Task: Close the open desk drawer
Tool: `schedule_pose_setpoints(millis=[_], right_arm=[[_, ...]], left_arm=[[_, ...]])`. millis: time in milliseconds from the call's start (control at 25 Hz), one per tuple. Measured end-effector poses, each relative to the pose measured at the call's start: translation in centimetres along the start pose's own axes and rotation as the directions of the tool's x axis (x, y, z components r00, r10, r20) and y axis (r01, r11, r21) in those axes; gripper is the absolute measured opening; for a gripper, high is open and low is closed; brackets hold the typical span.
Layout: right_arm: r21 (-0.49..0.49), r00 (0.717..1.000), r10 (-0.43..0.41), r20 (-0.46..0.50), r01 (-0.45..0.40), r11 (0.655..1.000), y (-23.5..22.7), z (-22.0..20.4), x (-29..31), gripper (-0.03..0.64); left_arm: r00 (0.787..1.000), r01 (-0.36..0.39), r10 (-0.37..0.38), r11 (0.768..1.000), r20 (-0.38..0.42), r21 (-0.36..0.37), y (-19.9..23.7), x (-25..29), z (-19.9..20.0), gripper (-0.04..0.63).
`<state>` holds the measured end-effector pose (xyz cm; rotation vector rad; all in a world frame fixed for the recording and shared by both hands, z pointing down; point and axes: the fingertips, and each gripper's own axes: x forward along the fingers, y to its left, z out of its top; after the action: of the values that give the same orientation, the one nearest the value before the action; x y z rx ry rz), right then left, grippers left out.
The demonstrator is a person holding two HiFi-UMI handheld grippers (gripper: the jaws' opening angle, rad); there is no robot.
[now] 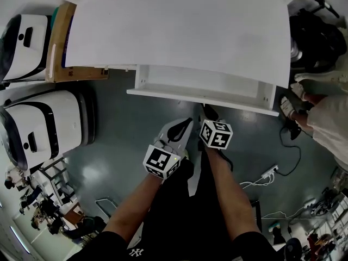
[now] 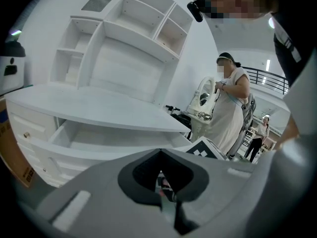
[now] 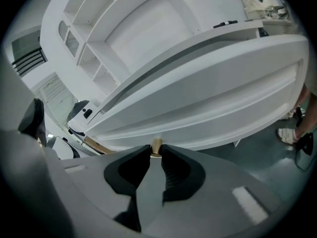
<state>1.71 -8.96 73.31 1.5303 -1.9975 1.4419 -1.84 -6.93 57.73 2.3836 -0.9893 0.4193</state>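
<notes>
The white desk [image 1: 179, 26] has its drawer [image 1: 201, 88] pulled out below the top, and I see the pale inside of the drawer [image 2: 104, 135] in the left gripper view. My right gripper [image 1: 206, 110] reaches up to the drawer front [image 3: 213, 108]. There the right gripper [image 3: 156, 150] is shut on the small brass knob [image 3: 156, 144]. My left gripper [image 1: 186, 124] hangs just left of it, below the drawer front. The left gripper [image 2: 159, 153] is shut with nothing in it and does not touch the drawer.
Two white machines [image 1: 27, 42] [image 1: 49, 126] and a cardboard box [image 1: 60, 42] stand left of the desk. A person in white [image 1: 326, 118] stands at the right, near a black scooter [image 1: 315, 37]. A power strip with cables [image 1: 269, 173] lies on the grey floor.
</notes>
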Motion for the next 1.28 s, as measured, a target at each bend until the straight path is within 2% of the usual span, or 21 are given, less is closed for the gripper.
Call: schedule_pose_setpoints(millis=[720, 1280], right_arm=[[-0.019, 0.996, 0.079, 0.04, -0.078, 0.997, -1.7, 9.6, 5.6, 0.098], [-0.06, 0.993, 0.121, 0.011, -0.12, 0.991, -1.6, 10.6, 6.5, 0.109]], left_arm=[[0.998, -0.057, 0.057, 0.998, 0.015, -0.038, 2.4, 6.8, 3.5, 0.0], [0.997, -0.069, 0.07, 0.996, 0.013, -0.051, 3.1, 8.2, 4.1, 0.0]])
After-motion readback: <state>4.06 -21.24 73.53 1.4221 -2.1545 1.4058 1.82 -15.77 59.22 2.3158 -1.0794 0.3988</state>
